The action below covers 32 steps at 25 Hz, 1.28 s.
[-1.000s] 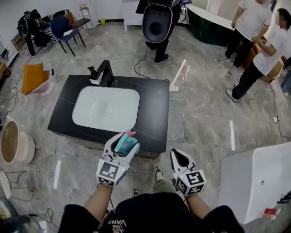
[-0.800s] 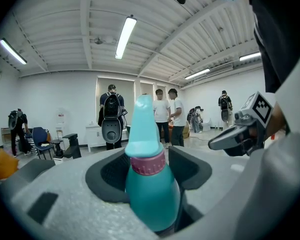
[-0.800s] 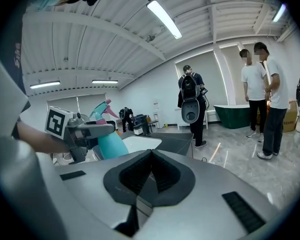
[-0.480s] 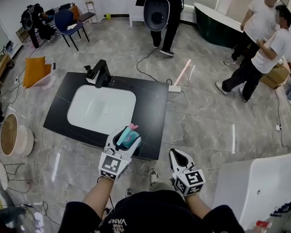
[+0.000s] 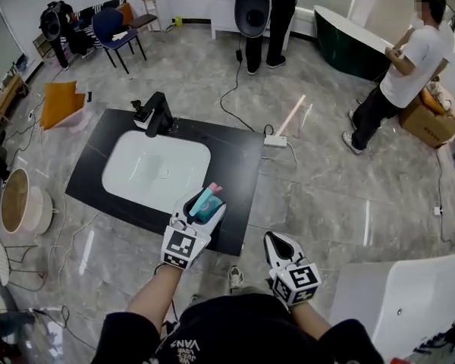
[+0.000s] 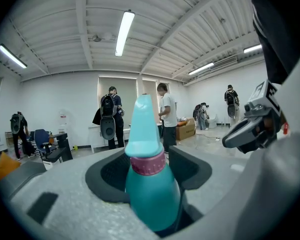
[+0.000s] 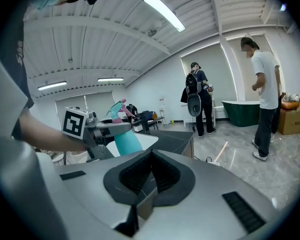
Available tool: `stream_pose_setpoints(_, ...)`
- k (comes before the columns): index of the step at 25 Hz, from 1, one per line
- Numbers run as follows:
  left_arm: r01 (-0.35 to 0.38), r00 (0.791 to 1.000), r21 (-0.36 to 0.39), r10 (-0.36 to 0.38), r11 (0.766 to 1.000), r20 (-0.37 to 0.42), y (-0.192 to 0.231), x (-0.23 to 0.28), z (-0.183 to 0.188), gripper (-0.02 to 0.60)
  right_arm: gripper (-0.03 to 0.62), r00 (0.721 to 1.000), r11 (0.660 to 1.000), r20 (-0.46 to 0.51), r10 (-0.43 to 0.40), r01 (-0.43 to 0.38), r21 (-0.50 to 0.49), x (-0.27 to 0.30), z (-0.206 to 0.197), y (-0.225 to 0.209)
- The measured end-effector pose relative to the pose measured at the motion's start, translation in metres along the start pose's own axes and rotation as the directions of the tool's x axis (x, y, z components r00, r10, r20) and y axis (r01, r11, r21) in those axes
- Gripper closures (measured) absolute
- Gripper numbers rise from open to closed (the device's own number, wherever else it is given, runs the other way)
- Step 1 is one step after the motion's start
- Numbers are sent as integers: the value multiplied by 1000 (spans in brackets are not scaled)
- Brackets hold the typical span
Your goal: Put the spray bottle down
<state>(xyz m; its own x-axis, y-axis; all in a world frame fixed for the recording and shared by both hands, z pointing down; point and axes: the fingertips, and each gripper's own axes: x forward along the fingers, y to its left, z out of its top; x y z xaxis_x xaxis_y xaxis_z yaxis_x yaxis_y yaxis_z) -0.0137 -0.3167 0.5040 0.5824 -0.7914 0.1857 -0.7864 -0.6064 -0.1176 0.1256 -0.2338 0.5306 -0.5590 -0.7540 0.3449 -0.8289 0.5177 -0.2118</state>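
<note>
A teal spray bottle (image 5: 205,203) with a pink collar and light-blue nozzle sits clamped between the jaws of my left gripper (image 5: 199,208). In the left gripper view the spray bottle (image 6: 150,184) fills the gap between the pads, nozzle up. The gripper hovers over the front right part of the black vanity top (image 5: 235,165), just right of the white basin (image 5: 155,171). My right gripper (image 5: 280,246) hangs lower right, off the vanity's front edge, its jaws together and empty. In the right gripper view the spray bottle (image 7: 126,136) shows to the left of that right gripper (image 7: 151,170).
A black faucet (image 5: 159,114) stands at the basin's far side. A white tub (image 5: 409,294) sits at lower right. Cables and a power strip (image 5: 274,139) lie on the tiled floor. People stand at the back and right; a chair (image 5: 114,32) is at far left.
Both grippers have moved forward toward the vanity; the left one, still holding the bottle, now sits over the front right of the black top.
</note>
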Motion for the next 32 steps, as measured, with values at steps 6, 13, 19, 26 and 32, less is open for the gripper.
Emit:
stream_pose_setpoints(6,-35,999,-9,35,999,-31,6,25,-10,339,594,1000,1000,0,18,-18,-1,4,2,-18)
stream_pose_setpoints(13,-74,997,-56,72,996,-40,19,54,-18,339,594,1000,1000,1,20,-20,8,6,7,-32)
stream_pose_setpoints(19,-81,996,-91,77,993,-42,24,83,-25,337,594,1000,1000,-11,-3,4,20,3,1,-47)
stream_pose_setpoints(26,-61,997,-81,57,995,-50,24,101,-29,336,594,999,999,-20,-36,37,38,0,-4,-56)
stream_pose_setpoints(32,-54,997,-76,49,996,-63,20,104,-33,334,594,999,998,-14,-47,48,42,-5,-5,-58)
